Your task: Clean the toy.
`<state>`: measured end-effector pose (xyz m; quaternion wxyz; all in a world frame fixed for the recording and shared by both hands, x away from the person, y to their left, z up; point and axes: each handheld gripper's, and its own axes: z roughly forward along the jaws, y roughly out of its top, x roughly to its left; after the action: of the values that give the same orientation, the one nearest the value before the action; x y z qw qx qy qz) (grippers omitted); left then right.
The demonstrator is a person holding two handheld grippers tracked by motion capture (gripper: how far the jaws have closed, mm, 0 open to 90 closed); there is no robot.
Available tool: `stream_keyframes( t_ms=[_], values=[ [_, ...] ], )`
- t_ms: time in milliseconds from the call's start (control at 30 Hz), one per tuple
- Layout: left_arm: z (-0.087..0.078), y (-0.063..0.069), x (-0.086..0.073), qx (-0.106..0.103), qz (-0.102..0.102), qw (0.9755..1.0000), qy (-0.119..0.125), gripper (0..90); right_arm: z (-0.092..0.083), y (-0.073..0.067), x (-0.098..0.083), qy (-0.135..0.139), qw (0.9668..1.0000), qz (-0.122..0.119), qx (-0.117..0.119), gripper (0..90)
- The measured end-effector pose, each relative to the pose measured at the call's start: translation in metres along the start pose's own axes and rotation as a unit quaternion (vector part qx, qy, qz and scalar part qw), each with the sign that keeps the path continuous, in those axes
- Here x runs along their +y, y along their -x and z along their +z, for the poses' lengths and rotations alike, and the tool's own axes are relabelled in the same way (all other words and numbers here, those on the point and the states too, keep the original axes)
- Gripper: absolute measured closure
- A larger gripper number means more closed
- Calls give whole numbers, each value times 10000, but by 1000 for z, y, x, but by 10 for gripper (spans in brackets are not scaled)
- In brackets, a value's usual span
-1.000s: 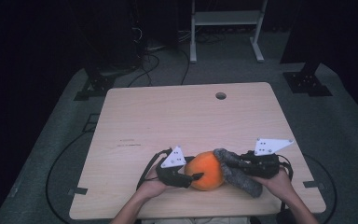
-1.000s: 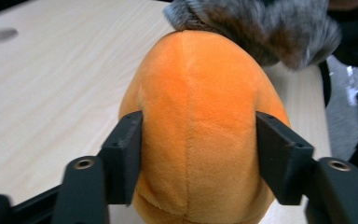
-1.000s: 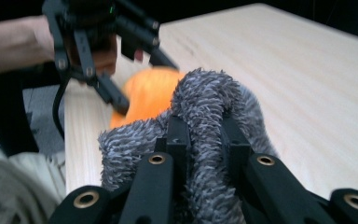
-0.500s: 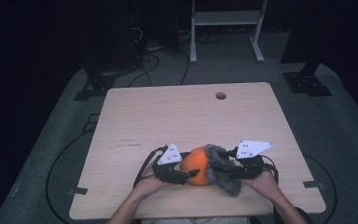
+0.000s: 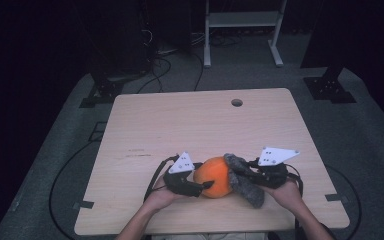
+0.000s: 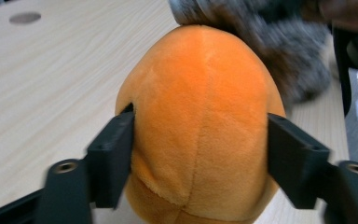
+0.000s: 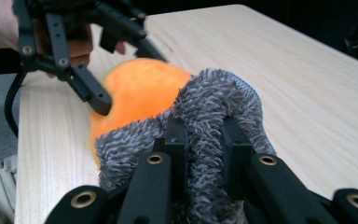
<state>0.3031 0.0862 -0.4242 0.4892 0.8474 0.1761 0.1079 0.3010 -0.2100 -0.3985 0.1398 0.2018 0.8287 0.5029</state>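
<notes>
An orange plush ball (image 5: 214,177) rests on the table (image 5: 190,125) near the front edge. My left gripper (image 5: 207,186) is shut on it, pads pressing into both sides (image 6: 200,140). Its jaws have just been opening with the plush still between them. A grey shaggy piece (image 5: 246,184) drapes against the plush's right side. My right gripper (image 5: 237,172) is shut on that grey piece (image 7: 219,98). Its jaws (image 7: 203,135) have just been closing and now pinch the fur. Beyond them I see the orange plush (image 7: 140,93) and the left gripper (image 7: 127,79).
A round cable hole (image 5: 237,102) sits near the table's far edge. On the floor behind stand a white rack frame (image 5: 242,20) and loose cables (image 5: 165,55). Bare wood stretches across the far half of the table.
The right gripper moved slightly left toward the plush, bunching the grey piece on it half a second ago. It has since drawn back, and the grey piece hangs beside the plush. The left hand stayed put.
</notes>
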Motion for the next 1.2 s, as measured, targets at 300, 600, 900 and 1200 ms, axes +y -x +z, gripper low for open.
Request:
stream_keyframes(
  t_ms=[300, 600, 900, 1200],
  values=[
    [6, 24, 8, -49, 1198, 9927, -136, 369, 15, -28, 36, -259, 9940, -715, 784, 759],
    [1, 8, -3, -192, 743, 9970, -70, 358, 13, -10, 19, -354, 9979, -288, 468, 767],
    [-1, 4, 0, -136, 260, 9994, 182, 339, 18, -11, 8, 37, 9984, 29, 555, 766],
    [-5, -2, -9, -206, 307, 9992, 124, 399, 2, 20, -24, 4, 9977, 668, 131, 766]
  ],
)
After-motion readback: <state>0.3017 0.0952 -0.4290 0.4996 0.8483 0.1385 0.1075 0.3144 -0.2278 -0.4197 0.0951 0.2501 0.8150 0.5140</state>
